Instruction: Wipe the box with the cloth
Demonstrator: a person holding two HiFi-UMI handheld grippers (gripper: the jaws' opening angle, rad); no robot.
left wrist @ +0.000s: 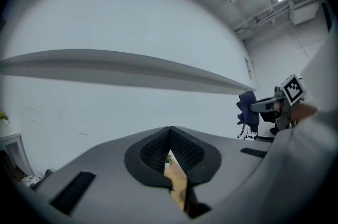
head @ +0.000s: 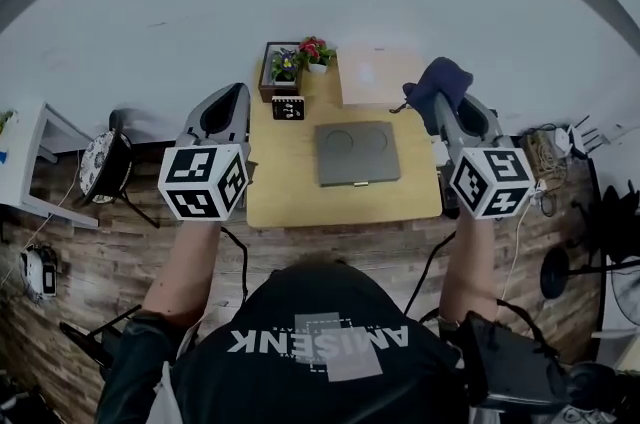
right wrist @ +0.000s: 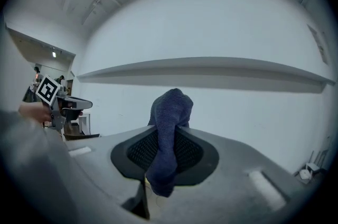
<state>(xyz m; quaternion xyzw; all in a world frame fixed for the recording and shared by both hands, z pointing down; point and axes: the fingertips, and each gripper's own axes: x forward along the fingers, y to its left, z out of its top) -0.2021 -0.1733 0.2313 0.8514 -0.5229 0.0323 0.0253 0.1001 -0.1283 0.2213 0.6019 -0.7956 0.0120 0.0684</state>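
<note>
Even bright overhead light; sharp centre, strong fisheye edges, dark vignette.

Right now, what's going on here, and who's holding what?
A person holds both claws raised over a small wooden table. The right claw is shut on a dark blue cloth, which hangs bunched from its tips. The left claw is shut and empty. The flat grey box lies on the table with neither claw touching it, so the wiping is not yet under way.
</note>
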